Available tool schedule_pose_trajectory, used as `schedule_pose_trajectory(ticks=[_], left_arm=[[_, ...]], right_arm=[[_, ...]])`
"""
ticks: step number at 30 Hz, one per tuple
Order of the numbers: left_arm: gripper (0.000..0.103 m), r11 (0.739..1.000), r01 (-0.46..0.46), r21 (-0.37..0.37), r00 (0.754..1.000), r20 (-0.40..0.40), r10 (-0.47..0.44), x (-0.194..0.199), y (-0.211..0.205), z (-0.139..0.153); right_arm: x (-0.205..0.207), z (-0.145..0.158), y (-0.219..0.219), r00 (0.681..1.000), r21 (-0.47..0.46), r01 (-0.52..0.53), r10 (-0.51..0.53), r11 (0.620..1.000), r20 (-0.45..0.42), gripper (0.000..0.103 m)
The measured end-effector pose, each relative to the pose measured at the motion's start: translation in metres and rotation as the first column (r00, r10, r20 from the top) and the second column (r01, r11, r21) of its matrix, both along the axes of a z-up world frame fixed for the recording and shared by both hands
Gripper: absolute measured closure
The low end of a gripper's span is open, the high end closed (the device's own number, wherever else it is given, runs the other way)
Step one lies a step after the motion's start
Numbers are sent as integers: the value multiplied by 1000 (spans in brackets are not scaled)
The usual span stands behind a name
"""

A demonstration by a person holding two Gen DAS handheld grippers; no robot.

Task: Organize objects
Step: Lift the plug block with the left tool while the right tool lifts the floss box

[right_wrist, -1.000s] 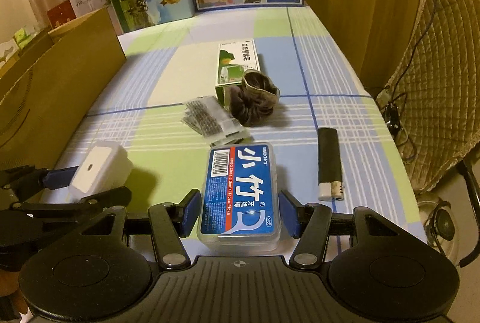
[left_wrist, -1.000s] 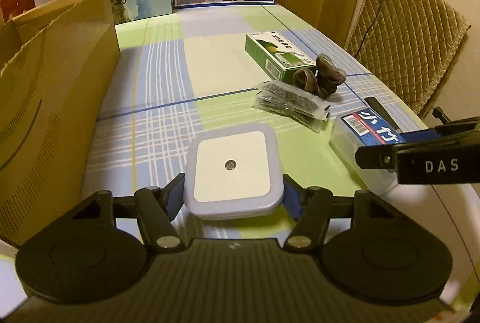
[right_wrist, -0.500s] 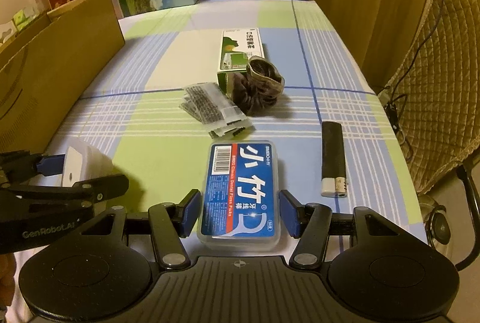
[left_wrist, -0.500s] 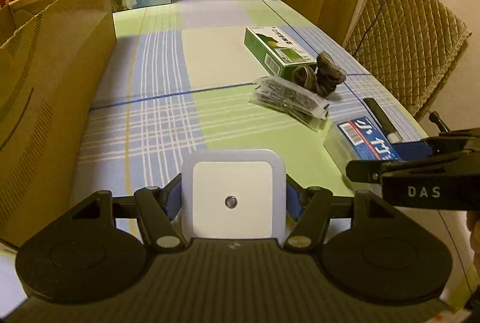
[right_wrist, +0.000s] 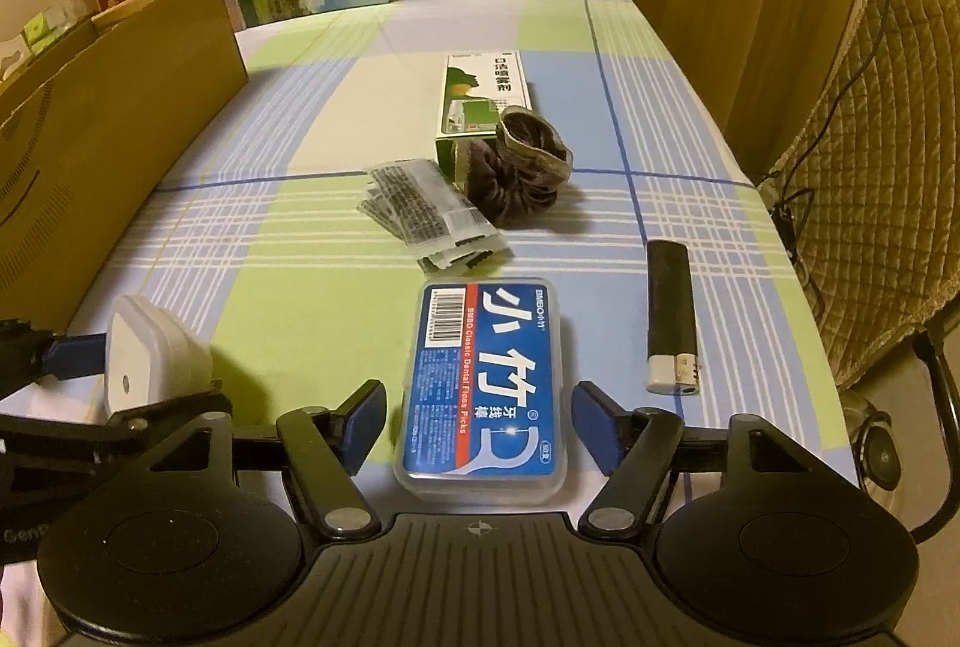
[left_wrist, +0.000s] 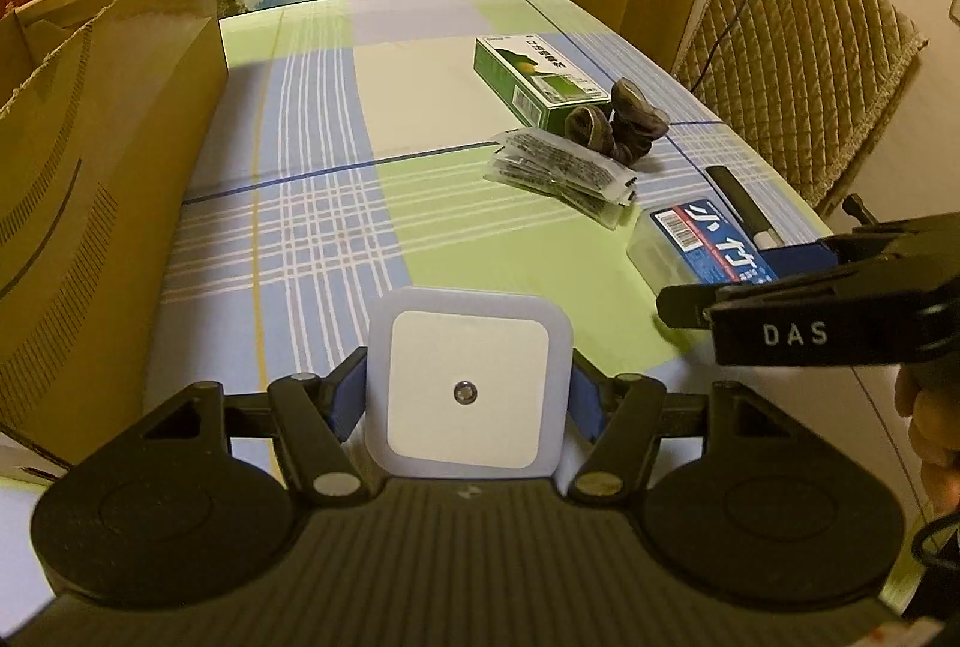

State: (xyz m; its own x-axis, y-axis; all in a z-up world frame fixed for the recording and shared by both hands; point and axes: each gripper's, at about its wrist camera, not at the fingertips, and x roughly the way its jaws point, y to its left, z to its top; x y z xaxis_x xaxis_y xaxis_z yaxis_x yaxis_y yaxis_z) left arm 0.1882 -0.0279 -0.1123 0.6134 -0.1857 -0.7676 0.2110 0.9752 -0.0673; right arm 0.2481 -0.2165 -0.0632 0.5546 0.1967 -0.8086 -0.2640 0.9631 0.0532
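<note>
Gripping the white night light [left_wrist: 468,383] off the counter's [left_wrist: 300,155] near edge, the left gripper [left_wrist: 468,395] sits beside the cardboard box [left_wrist: 102,155]. Right gripper [right_wrist: 478,419] jaws stand open, straddling the floss box [right_wrist: 486,383]; lighter [right_wrist: 671,317], sachets [right_wrist: 426,215], scrunchie [right_wrist: 522,167] ahead.

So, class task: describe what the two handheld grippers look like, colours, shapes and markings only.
Both grippers are matte black. The left gripper and right gripper each have two round discs, a ribbed centre panel, silver pivot screws and blue pads on the jaws. White lettering "DAS" marks the right one's side. A black cable loops at the left view's lower right.
</note>
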Motion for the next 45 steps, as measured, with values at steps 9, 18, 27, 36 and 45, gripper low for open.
schedule_pose_trajectory(ticks=[9, 18, 27, 36, 45], left_arm=[[42, 1000, -16, 13, 1000, 12, 15, -11, 4, 10], [42, 999, -34, 35, 998, 59, 32, -40, 12, 43], [42, 998, -57, 19, 995, 82, 55, -81, 25, 75], [42, 998, -55, -4, 990, 129, 55, -120, 41, 111], [42, 997, -70, -32, 983, 170, 75, -151, 58, 135]], right_arm=[[-1, -2, 5, 1000, -15, -4, 4, 1000, -3, 50], [-41, 22, 3, 999, 75, 30, -33, 997, 41, 50], [-97, 73, 11, 994, 140, 46, -59, 989, 90, 50], [-145, 108, 25, 989, 151, 38, -59, 988, 138, 50], [-173, 129, 41, 984, 131, 12, -35, 991, 174, 50]])
